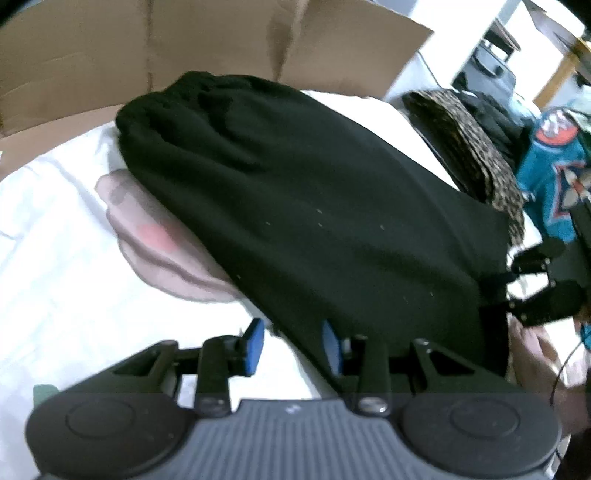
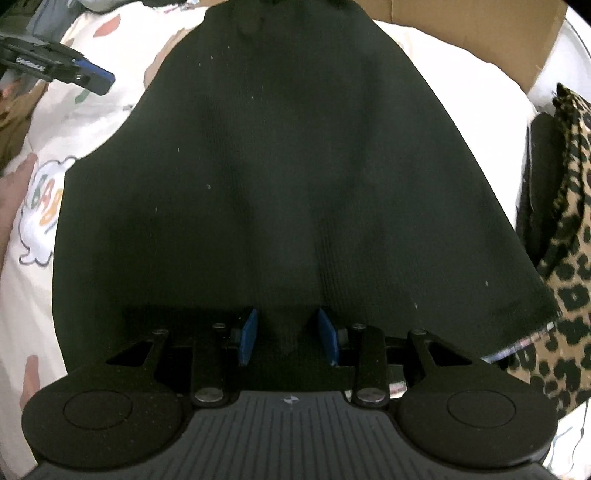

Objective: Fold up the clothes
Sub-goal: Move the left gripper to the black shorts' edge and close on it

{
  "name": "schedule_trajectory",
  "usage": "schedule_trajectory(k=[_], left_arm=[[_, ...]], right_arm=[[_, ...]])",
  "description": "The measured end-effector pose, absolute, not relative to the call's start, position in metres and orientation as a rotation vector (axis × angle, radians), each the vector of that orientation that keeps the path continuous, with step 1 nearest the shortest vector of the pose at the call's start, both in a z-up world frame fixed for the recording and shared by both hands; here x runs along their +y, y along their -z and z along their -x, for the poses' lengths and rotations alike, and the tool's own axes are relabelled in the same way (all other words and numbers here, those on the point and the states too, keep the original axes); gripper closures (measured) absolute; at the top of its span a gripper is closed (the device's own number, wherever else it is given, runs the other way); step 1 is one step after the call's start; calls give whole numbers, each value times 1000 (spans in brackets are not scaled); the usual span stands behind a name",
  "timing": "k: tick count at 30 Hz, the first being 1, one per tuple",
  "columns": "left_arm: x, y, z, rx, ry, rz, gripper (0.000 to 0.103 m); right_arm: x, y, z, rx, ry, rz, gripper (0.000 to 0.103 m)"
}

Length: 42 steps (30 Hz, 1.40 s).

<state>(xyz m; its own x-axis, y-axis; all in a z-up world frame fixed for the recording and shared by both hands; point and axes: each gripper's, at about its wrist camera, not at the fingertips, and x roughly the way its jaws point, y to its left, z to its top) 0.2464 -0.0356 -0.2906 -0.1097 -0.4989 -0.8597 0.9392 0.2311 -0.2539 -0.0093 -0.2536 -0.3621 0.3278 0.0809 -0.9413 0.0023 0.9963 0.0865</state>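
A black knit garment (image 1: 314,206) (image 2: 280,166) lies spread on a white bed sheet (image 1: 55,258). My left gripper (image 1: 293,343) is open at the garment's near left edge. Its left pad is over bare sheet and its right pad is at the cloth's edge. In the right wrist view the left gripper (image 2: 92,79) hangs over the printed sheet (image 2: 33,221), apart from the garment. My right gripper (image 2: 288,332) points down onto the garment's near hem. Its blue pads stand apart, with a small ridge of black cloth between them. It also shows at the garment's right corner (image 1: 517,284).
Leopard-print cloth (image 1: 476,147) (image 2: 569,221) lies just right of the garment. A teal jersey (image 1: 554,166) lies beyond it. Flattened cardboard (image 1: 184,44) (image 2: 480,29) stands along the far side. A pinkish patch (image 1: 159,236) shows under the garment's left edge. A person's hand (image 1: 535,354) is at the right.
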Motion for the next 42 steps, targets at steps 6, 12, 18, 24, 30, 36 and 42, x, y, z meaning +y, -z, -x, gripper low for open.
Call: schedule_trajectory(k=[6, 12, 18, 24, 30, 36, 42], left_arm=[[-21, 275, -236, 1115, 1373, -573, 65], [-3, 261, -238, 1097, 1379, -570, 65], [5, 278, -225, 1094, 1388, -531, 65], [12, 295, -210, 1153, 1424, -546, 65], [4, 323, -197, 1183, 1413, -619, 65], [1, 341, -197, 1197, 1375, -582, 65], [-1, 345, -195, 1195, 1399, -534, 65]], right_arm=[[-254, 356, 15, 1272, -36, -75, 60], [-258, 351, 21, 1378, -36, -56, 61], [-267, 334, 23, 1400, 3, -60, 61], [-263, 332, 15, 1375, 51, -18, 61], [-253, 322, 9, 1320, 25, -29, 61], [-236, 325, -12, 1267, -66, -67, 60], [-220, 325, -19, 1231, -135, -95, 60]])
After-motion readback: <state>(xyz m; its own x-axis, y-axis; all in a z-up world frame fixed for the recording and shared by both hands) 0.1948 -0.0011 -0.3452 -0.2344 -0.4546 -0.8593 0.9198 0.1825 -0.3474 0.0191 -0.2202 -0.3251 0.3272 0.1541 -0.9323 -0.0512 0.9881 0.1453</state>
